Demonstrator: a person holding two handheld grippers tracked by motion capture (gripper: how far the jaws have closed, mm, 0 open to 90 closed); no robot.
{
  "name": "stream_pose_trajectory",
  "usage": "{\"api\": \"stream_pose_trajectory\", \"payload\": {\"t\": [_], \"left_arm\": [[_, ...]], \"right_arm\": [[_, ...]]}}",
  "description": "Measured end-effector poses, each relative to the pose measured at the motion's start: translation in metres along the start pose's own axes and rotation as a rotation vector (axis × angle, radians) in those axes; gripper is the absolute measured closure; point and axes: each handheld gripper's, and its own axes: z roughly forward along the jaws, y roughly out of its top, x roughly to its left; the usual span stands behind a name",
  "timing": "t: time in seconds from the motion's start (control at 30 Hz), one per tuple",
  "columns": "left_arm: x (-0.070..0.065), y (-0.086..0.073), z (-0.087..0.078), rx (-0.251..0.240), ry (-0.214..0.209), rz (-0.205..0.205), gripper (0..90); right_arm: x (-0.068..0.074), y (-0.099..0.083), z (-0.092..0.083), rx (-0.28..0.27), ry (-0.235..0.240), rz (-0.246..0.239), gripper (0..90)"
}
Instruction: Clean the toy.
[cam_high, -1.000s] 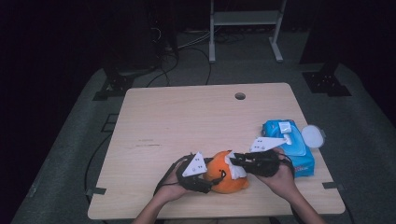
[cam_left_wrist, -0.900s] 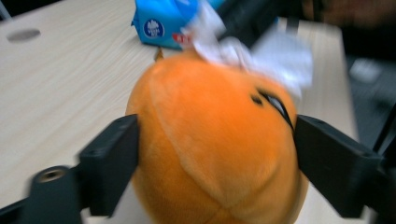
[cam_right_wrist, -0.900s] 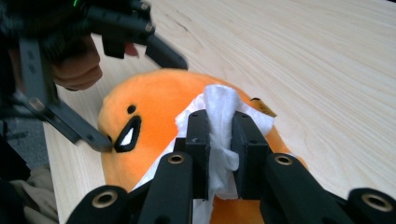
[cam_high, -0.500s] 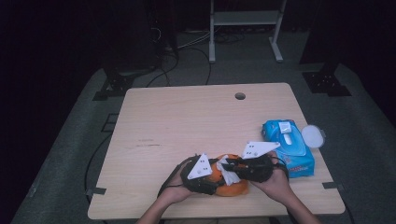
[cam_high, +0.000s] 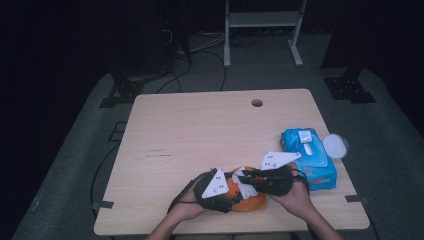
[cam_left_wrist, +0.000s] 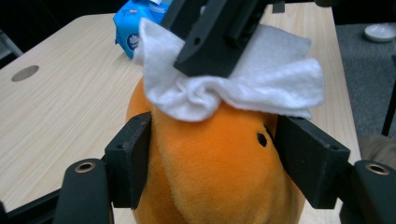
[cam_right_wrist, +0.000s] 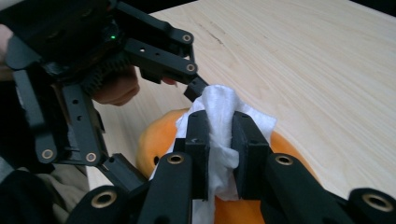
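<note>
L gripper (cam_left_wrist: 212, 158) clamps 1 orange plush (cam_left_wrist: 219, 172), lower centre; its jaws just closed in. R gripper (cam_right_wrist: 219, 140) pinches 1 white wipe (cam_right_wrist: 219, 109). 1 blue wipes pack (cam_high: 307, 157) at right.

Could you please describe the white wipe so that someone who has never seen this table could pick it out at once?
Start at the wooden table and go to its near edge, where the orange plush toy sits. The white wipe lies crumpled on top of it, pinched by the right hand-held gripper; unlike the blue wipe pack, it is loose, soft and plain white.
</note>
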Motion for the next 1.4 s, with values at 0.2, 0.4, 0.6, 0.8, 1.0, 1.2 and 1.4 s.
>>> {"api": "stream_pose_trajectory", "payload": {"t": [0.2, 0.4, 0.6, 0.8, 1.0, 1.2, 1.4], "left_arm": [[-0.001, 0.001, 0.002, 0.000, -0.008, 0.011, 31.7], [-0.006, 0.002, 0.001, 0.013, -0.012, 0.040, 31.8], [0.003, -0.005, -0.003, 0.012, -0.021, -0.008, 32.8], [0.003, 0.003, 0.000, 0.007, -0.010, -0.018, 23.2], [0.008, -0.004, -0.003, 0.015, -0.004, -0.054, 30.7], [0.020, -0.015, -0.006, 0.013, -0.007, -0.132, 32.2], [0.019, -0.003, -0.008, -0.044, 0.017, -0.107, 17.8]], "right_arm": [[-0.025, -0.011, -0.010, -0.009, -0.027, 0.105, 77.4], [-0.009, -0.004, -0.001, -0.022, 0.024, 0.072, 77.3], [-0.031, -0.014, -0.010, -0.005, -0.041, 0.100, 77.3], [-0.035, -0.019, -0.012, -0.021, -0.028, 0.141, 77.4], [-0.023, -0.012, -0.006, -0.019, -0.026, 0.086, 77.3], [-0.038, -0.023, -0.012, 0.000, -0.074, 0.126, 77.3], [-0.021, -0.013, -0.003, -0.019, -0.018, 0.081, 77.2]]}}
